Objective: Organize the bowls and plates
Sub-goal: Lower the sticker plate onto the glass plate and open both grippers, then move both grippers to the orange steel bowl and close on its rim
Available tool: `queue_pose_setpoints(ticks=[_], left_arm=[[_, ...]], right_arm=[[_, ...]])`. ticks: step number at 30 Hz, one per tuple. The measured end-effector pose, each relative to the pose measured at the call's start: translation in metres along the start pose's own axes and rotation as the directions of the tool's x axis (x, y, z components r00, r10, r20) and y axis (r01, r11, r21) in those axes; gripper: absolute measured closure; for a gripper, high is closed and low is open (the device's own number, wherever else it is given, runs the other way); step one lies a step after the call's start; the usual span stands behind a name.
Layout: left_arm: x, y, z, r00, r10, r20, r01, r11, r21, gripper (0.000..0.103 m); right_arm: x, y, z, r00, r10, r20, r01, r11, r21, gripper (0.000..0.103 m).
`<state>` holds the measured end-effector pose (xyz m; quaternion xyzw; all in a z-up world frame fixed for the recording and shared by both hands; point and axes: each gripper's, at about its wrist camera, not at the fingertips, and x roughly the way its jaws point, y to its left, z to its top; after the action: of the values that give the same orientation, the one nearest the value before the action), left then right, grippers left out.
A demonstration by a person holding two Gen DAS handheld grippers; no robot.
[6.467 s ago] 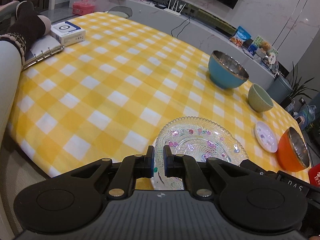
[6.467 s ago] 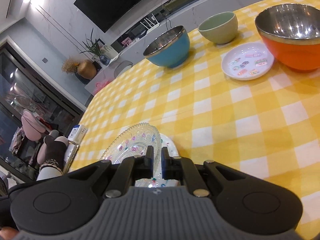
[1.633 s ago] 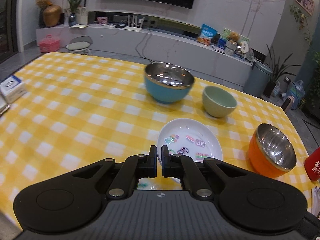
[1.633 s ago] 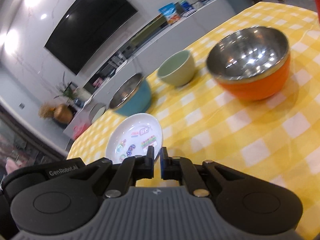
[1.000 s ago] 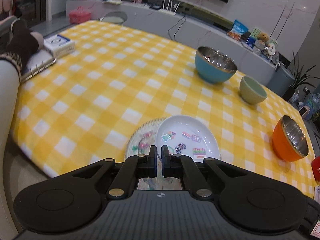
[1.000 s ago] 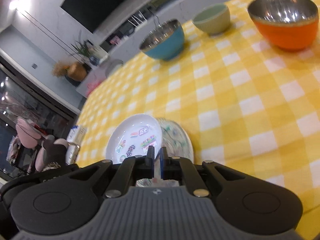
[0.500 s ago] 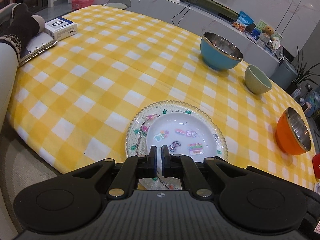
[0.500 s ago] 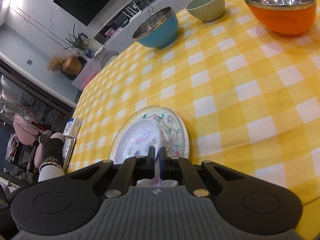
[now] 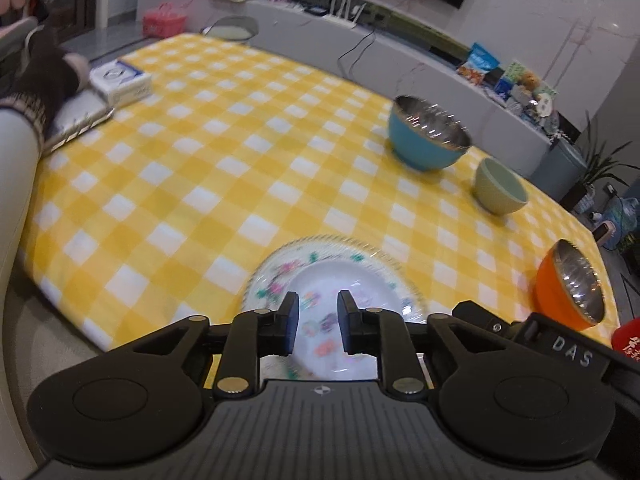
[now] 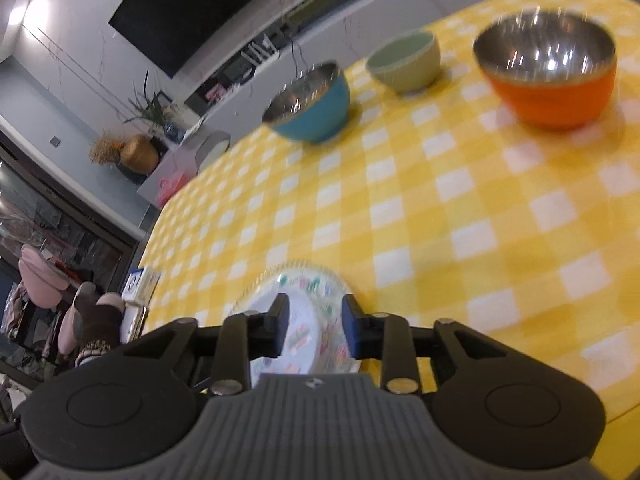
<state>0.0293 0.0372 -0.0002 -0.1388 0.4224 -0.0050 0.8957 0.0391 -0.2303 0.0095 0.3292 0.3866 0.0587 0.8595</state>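
Beyond stacked plates (image 9: 280,276): three bowls (image 9: 428,140), apart

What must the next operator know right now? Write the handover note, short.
Left gripper: open, jaws just opened, nothing gripped.
Right gripper: open, jaws just opened, nothing gripped.
Done: small white plate with colourful stickers sits in the clear patterned glass plate at the near edge of the yellow checked tablecloth.
Left: blue steel-lined bowl, pale green ceramic bowl and orange steel-lined bowl stand apart, unstacked.
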Motion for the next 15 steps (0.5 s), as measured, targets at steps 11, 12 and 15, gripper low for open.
queue_pose_setpoints(ticks=[11,12,15], left_arm=[[-0.012,-0.084,0.017,0.989,-0.096,0.110,0.078,0.985,0.152,0.071],[-0.011,-0.091,0.018,0.987,-0.107,0.116,0.087,0.983,0.162,0.071],[-0.006,-0.116,0.019,0.983,-0.134,0.124,0.107,0.973,0.203,0.069]], right_arm=[[-0.043,-0.025,0.077,0.982,-0.133,0.135,0.145,0.986,-0.083,0.058],[-0.046,-0.030,0.082,0.977,-0.154,0.147,0.168,0.982,-0.091,0.057],[-0.058,-0.051,0.100,0.959,-0.212,0.190,0.232,0.969,-0.089,0.050]])
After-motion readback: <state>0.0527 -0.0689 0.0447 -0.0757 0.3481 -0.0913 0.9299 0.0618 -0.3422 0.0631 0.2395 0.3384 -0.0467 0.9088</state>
